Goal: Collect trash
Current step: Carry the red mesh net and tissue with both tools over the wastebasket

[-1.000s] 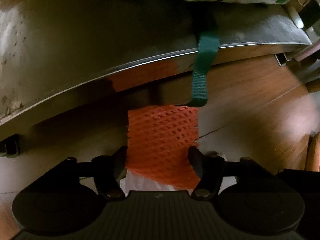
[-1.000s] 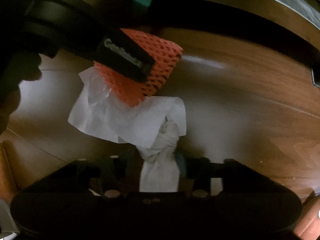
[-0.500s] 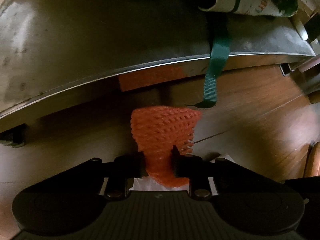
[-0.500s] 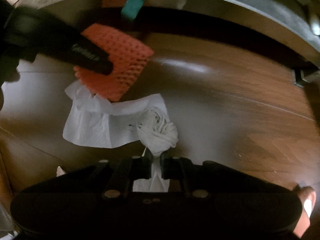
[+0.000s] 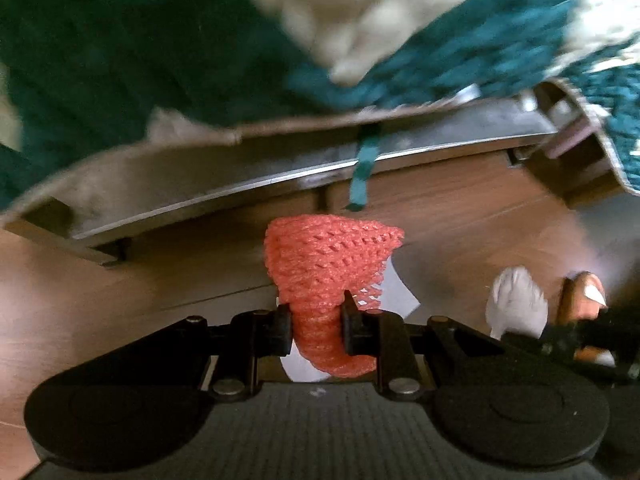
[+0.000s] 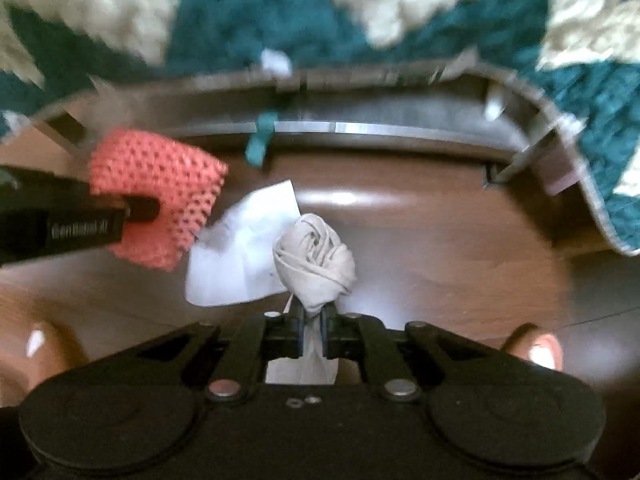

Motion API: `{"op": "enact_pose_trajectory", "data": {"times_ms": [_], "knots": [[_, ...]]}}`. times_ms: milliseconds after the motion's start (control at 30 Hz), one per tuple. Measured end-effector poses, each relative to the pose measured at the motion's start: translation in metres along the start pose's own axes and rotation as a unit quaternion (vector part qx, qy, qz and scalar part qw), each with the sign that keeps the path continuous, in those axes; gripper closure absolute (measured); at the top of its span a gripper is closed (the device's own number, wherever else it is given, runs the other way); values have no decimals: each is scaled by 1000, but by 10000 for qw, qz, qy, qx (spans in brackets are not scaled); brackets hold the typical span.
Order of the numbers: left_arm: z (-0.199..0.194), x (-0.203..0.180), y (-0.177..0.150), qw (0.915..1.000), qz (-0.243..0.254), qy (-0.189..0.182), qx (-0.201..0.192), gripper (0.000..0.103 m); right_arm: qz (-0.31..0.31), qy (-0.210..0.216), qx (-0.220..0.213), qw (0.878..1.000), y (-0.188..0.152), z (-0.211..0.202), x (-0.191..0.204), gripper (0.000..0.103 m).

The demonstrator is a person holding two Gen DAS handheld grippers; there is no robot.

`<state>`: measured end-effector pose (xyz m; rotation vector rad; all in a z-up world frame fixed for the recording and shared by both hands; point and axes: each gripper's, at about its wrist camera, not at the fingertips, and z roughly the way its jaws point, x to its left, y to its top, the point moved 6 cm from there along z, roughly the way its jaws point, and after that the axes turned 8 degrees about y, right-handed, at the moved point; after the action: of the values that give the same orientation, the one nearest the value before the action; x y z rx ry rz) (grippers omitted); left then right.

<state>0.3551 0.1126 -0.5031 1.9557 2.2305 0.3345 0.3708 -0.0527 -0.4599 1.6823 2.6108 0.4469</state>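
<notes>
Left gripper [image 5: 314, 322]: fingers pinched on orange foam net [image 5: 328, 264].
Right gripper [image 6: 313, 330]: fingers clamped on twisted tissue wad [image 6: 314, 258].
White paper sheet [image 6: 240, 252]: seen at the wad's nine o'clock.

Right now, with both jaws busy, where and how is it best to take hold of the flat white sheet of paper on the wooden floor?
Probably the flat white sheet of paper is best taken at its upturned far corner, coming from above. The rest seems to lie flat on the brown wooden floor, giving the jaws no edge; that corner seems raised and clear of the orange foam net.
</notes>
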Motion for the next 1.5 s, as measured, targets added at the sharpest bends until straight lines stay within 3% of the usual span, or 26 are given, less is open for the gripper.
{"op": "enact_pose_trajectory", "data": {"times_ms": [400, 733, 1000, 1200, 1500], "knots": [[-174, -17, 8, 9947, 117, -160, -1013, 82, -40, 221, -1146, 9932, -13, -175, 7, 97], [-314, -51, 2, 9782, 212, -461, -2015, 81, -386, 266, -2323, 9715, -36, -320, 10, 97], [-404, -85, -3, 9629, 337, -599, -2609, 81, -222, 242, -2930, 9555, -51, -414, -12, 97], [-472, -118, -2, 9485, 579, -749, -3024, 81, -238, 178, -3425, 9391, -64, -485, -29, 97], [-573, -188, 17, 9136, 1021, -1212, -3744, 81, -156, -185, -4186, 9078, -72, -594, -72, 97]]}}
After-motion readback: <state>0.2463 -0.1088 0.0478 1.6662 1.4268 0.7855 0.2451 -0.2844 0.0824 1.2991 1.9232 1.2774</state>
